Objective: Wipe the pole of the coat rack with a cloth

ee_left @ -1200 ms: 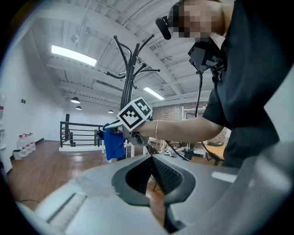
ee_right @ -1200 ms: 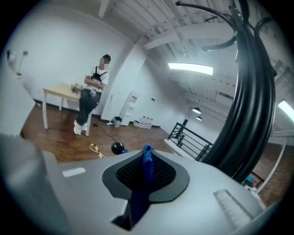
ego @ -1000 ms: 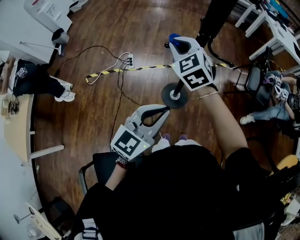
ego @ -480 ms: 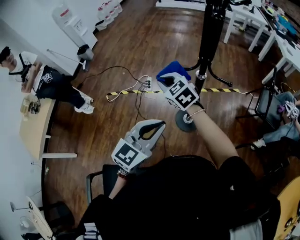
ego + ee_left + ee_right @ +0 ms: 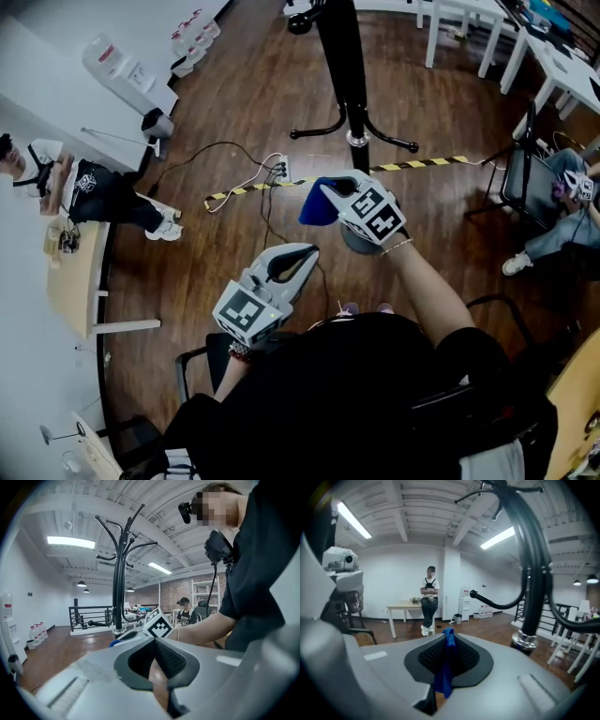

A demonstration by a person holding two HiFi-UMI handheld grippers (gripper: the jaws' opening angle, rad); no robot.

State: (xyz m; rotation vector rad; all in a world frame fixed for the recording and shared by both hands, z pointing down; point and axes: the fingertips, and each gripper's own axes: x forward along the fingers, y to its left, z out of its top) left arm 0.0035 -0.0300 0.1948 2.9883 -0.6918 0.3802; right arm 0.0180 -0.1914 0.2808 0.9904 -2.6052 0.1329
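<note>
As my right gripper (image 5: 330, 195), jaws pinching the blue cloth (image 5: 316, 212), drifts clear of the pole (image 5: 342, 66), I judge the wipe interrupted; my left gripper (image 5: 307, 251) hangs closed, empty

The blue cloth (image 5: 446, 665) hangs in a narrow fold, pinched between the shut right tongs (image 5: 448, 644). It is near the pole (image 5: 345, 66) but not touching it. The black pole stands upright on the wooden floor, with a silver collar (image 5: 526, 639) low down and curved hooks (image 5: 123, 531) at its top.
</note>
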